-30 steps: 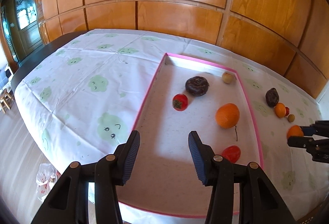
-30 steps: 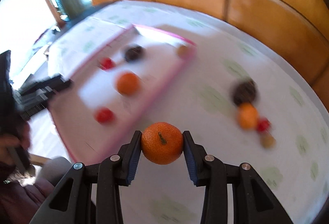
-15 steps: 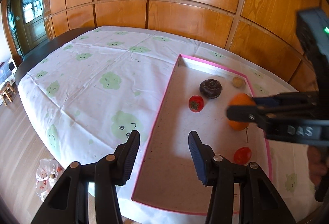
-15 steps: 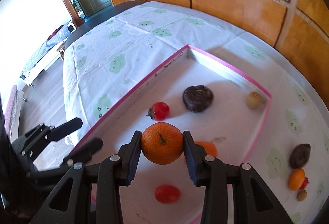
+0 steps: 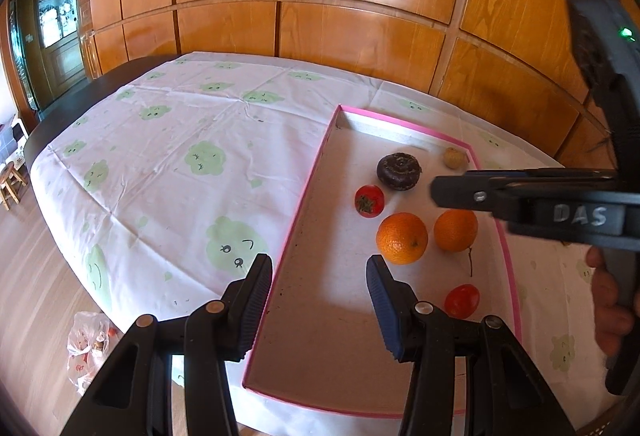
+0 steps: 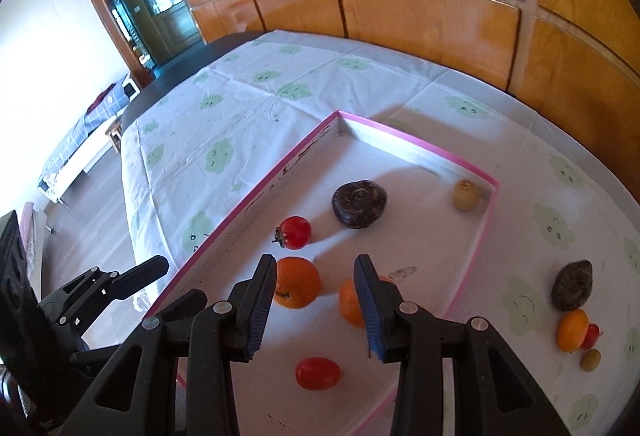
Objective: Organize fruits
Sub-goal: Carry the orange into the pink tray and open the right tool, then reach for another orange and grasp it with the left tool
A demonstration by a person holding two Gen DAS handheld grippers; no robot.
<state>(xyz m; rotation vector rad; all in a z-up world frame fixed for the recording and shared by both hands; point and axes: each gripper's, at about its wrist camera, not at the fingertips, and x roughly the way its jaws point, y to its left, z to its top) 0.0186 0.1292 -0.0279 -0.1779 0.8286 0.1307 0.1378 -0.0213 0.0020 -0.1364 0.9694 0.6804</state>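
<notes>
- Right gripper (image 6: 315, 300) hangs over the pink-rimmed tray (image 6: 476, 252), jaws wide, holding nothing.
- Mandarin (image 6: 297, 282) lies on the tray floor just below and left of the right gripper's left finger; half a second ago it sat clamped between those fingers.
- Second orange (image 6: 351, 302) rests just beside it, partly hidden behind the right finger.
- Left gripper (image 5: 318, 300) is parted wide and empty above the tray's near left edge, unchanged from earlier frames.
- Tray also holds two red tomatoes, a dark fruit (image 6: 359, 203) and a small tan fruit (image 6: 465, 195).
- Four more fruits lie on the worktop (image 6: 248, 92) right of the tray.
</notes>
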